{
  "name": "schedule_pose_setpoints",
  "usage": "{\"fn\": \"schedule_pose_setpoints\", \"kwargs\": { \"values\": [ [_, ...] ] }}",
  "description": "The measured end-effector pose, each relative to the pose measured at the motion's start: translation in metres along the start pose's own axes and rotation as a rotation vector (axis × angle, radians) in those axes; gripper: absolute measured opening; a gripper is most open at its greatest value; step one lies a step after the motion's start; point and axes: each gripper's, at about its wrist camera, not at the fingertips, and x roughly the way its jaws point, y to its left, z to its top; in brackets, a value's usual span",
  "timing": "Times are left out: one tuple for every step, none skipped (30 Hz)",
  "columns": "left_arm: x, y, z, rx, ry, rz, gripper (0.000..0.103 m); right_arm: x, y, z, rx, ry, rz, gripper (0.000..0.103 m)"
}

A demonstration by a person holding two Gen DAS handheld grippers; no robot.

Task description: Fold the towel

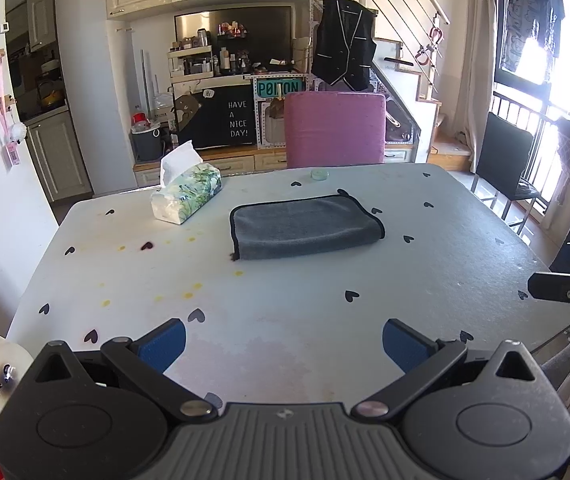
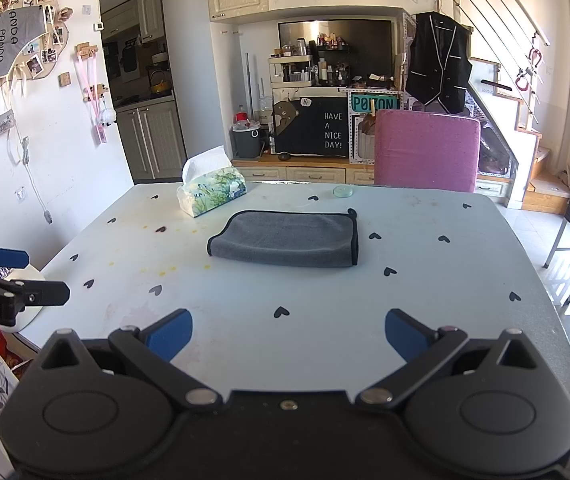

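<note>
Left wrist view, contents listed for you from largest down. Room: cream cabinets, a staircase with a wire railing, a bright window at the right, a cluttered shelf unit with a black "HAVE A NICE DAY!" panel (image 1: 238,119). Table (image 1: 285,312): pale cover printed with small dark hearts, marked with yellow and reddish stains on its left half. Pink chair (image 1: 335,130): pushed in at the far edge, a black vest (image 1: 344,50) hanging behind it. Towel (image 1: 305,227): grey with dark edging, folded into a flat rectangle, lying mid-table, well apart from both of your tools. Tissue pack (image 1: 187,194): left of the towel, near the far edge. Small round green lid (image 1: 319,174): just before the chair. Your left gripper (image 1: 284,346) and right gripper (image 2: 289,338): each hangs over the near table edge, blue pads spread wide, holding nothing.
</note>
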Motion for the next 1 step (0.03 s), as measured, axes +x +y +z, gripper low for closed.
{"fn": "schedule_pose_setpoints", "kwargs": {
  "values": [
    [0.0000, -0.0001, 0.0002, 0.000, -0.001, 0.000, 0.103, 0.0003, 0.0000, -0.0001, 0.000, 0.000, 0.000, 0.103]
  ]
}}
